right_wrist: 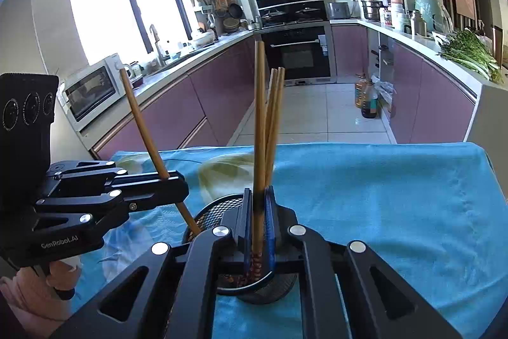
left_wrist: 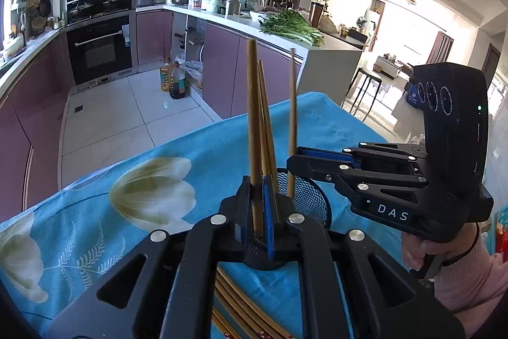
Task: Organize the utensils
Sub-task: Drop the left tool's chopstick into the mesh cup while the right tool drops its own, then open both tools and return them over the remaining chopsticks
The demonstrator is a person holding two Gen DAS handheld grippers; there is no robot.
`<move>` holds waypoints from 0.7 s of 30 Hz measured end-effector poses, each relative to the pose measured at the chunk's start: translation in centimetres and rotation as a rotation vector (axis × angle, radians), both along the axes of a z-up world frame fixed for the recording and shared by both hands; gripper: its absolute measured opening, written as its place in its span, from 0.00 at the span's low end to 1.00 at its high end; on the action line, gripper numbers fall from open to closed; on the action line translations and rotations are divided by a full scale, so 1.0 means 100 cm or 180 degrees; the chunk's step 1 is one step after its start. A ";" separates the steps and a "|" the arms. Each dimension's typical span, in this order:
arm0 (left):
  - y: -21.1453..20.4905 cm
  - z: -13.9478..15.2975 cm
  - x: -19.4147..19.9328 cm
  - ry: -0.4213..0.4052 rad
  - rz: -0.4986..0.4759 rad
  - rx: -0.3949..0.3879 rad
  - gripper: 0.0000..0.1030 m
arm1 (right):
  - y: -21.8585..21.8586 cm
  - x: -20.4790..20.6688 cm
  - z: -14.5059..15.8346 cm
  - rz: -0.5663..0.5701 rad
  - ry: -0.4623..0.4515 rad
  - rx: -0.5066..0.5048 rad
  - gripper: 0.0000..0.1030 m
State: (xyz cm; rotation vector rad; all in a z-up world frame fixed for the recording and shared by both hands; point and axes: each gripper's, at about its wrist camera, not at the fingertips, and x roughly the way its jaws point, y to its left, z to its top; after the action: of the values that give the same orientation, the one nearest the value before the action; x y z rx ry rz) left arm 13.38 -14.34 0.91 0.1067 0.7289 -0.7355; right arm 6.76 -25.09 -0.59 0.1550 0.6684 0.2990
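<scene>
Ahead of my tools I see a U-shaped kitchen: mauve base cabinets (right_wrist: 203, 104) under pale worktops, white floor tiles (right_wrist: 304, 110), and a black built-in oven (right_wrist: 300, 54) on the far wall. A bright window (right_wrist: 123, 2) lies left of my right tool; a sunlit living area (left_wrist: 409, 37) opens right of my left tool. Blue floral cloth (left_wrist: 152, 193) beneath.

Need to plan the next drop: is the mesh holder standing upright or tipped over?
Upright. The mesh holder stands on the blue cloth with its rim facing up, and chopsticks rise from it.
</scene>
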 end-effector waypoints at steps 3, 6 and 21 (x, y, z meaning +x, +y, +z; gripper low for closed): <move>0.002 -0.004 0.004 0.0028 0.0028 -0.0015 0.11 | 0.000 0.006 -0.004 -0.0029 0.0025 0.0010 0.12; 0.005 -0.005 0.004 0.0029 0.0053 -0.0033 0.14 | 0.002 0.011 -0.009 -0.0021 0.0059 0.0028 0.13; 0.057 -0.030 -0.017 0.0091 0.0409 -0.0111 0.29 | 0.013 -0.006 -0.004 0.0059 -0.0076 -0.0111 0.19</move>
State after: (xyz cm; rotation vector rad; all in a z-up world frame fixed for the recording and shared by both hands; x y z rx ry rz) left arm 11.69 -8.59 -2.11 0.0176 0.7428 -0.6277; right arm 6.21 -23.76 -1.03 0.1117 0.6512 0.3063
